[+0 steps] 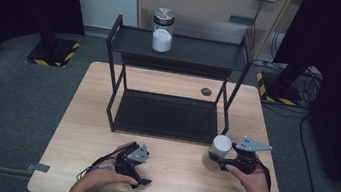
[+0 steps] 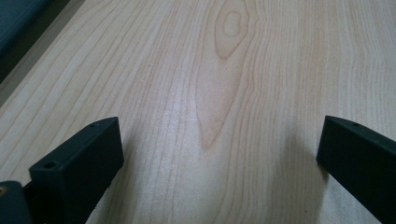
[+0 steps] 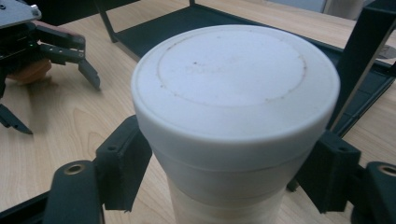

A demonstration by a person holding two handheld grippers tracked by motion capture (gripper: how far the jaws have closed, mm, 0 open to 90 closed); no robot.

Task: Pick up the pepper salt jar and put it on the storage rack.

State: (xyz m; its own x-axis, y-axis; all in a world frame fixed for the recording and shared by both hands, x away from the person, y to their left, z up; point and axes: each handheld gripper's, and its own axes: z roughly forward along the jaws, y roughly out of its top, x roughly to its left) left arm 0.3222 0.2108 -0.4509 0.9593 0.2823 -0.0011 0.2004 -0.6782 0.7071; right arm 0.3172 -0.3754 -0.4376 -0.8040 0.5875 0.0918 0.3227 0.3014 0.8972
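Observation:
A pale cylindrical container point(image 1: 217, 152) with a white lid point(image 3: 236, 79) stands on the wooden table point(image 1: 172, 177), in front of the rack's right leg. My right gripper point(image 1: 213, 159) comes at it from the right. In the right gripper view its jaws stand on both sides of the body just under the lid, and both pads point(image 3: 125, 161) touch it. My left gripper point(image 1: 144, 169) rests near the table's front edge, left of centre. Its jaws are wide open over bare wood point(image 2: 219, 116), with nothing between them. That left gripper point(image 3: 60, 107) also appears far off in the right gripper view.
A black two-level rack point(image 1: 130, 45) stands at the back middle of the table. On its top shelf stands a glass jar point(image 1: 162, 30) with a metal lid, half full of white powder. Its lower shelf point(image 1: 165, 118) is bare. A round cable hole point(image 1: 206, 91) sits behind the rack.

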